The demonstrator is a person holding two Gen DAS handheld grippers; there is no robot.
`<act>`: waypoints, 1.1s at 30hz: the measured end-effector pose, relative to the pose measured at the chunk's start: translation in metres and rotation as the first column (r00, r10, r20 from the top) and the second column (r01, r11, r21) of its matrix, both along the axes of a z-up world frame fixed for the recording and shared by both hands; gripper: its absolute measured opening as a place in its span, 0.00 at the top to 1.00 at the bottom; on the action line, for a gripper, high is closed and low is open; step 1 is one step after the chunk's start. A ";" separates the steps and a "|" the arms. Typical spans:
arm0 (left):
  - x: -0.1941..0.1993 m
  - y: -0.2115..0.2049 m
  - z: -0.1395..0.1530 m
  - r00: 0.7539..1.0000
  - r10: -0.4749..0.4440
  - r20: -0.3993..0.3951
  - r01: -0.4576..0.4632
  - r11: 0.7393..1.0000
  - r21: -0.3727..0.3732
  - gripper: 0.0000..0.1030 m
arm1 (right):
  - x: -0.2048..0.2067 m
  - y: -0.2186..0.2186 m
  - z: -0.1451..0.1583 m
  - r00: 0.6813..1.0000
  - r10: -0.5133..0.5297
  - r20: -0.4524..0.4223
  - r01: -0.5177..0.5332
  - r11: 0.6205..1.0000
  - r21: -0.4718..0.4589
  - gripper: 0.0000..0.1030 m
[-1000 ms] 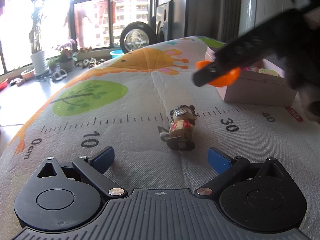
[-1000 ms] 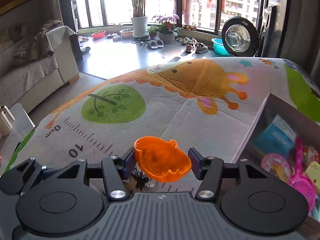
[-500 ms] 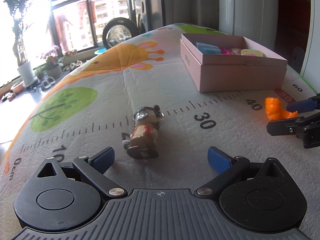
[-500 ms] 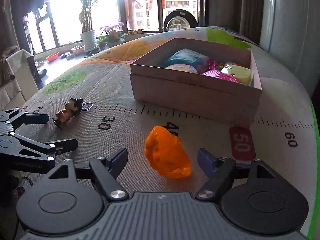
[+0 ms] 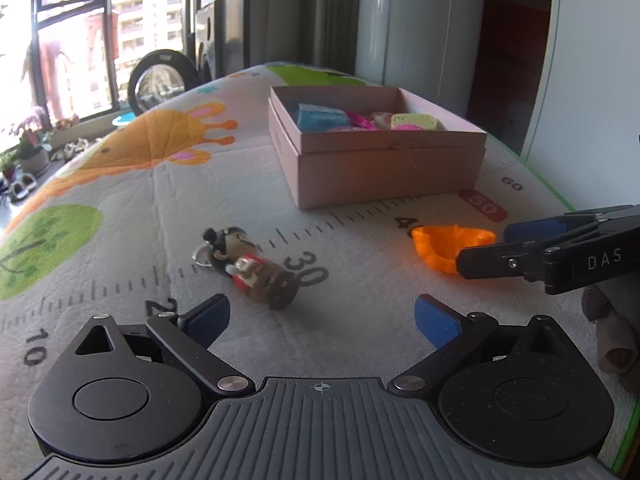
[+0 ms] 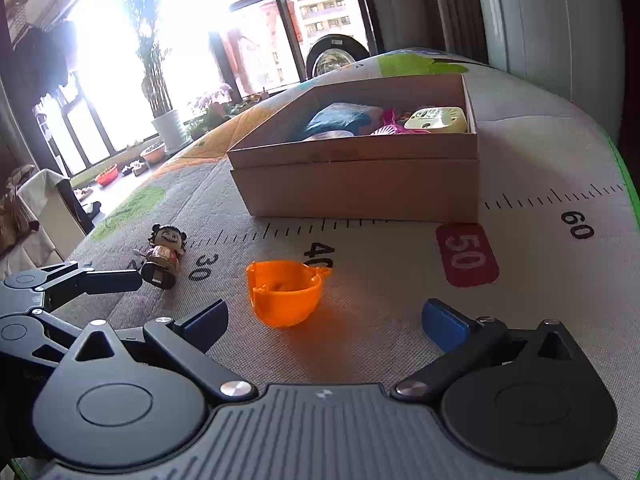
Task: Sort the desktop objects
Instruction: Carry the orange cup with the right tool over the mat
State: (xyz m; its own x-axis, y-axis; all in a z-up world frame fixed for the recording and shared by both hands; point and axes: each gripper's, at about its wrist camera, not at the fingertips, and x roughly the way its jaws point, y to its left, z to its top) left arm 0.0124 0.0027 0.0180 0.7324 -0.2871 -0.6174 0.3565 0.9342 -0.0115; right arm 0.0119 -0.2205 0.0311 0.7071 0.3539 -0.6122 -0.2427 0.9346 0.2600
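An orange plastic cup [image 6: 285, 295] rests on the mat near the 40 mark, between and just ahead of my open right gripper [image 6: 324, 322]; it also shows in the left wrist view [image 5: 448, 246]. A small doll keychain [image 5: 250, 268] lies on its side near the 30 mark, just ahead of my open, empty left gripper [image 5: 322, 316]; it also shows in the right wrist view [image 6: 164, 254]. A pink open box [image 5: 384, 168] holding several toys stands behind them.
The printed play mat [image 5: 160, 184] with a ruler scale covers the table. The right gripper's fingers [image 5: 560, 252] reach in from the right in the left wrist view. The table's right edge [image 6: 628, 184] is close to the box. A window and plants lie beyond.
The right gripper carried the orange cup down to the mat, opened and released it; the cup now sits upright. The left gripper swung right, and the doll now lies on its side.
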 end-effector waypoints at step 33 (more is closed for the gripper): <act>-0.003 -0.014 -0.010 0.999 -0.046 -0.020 0.048 0.992 0.115 0.00 | 0.005 -0.010 -0.004 0.987 -0.163 0.007 0.163 0.987 0.010 0.00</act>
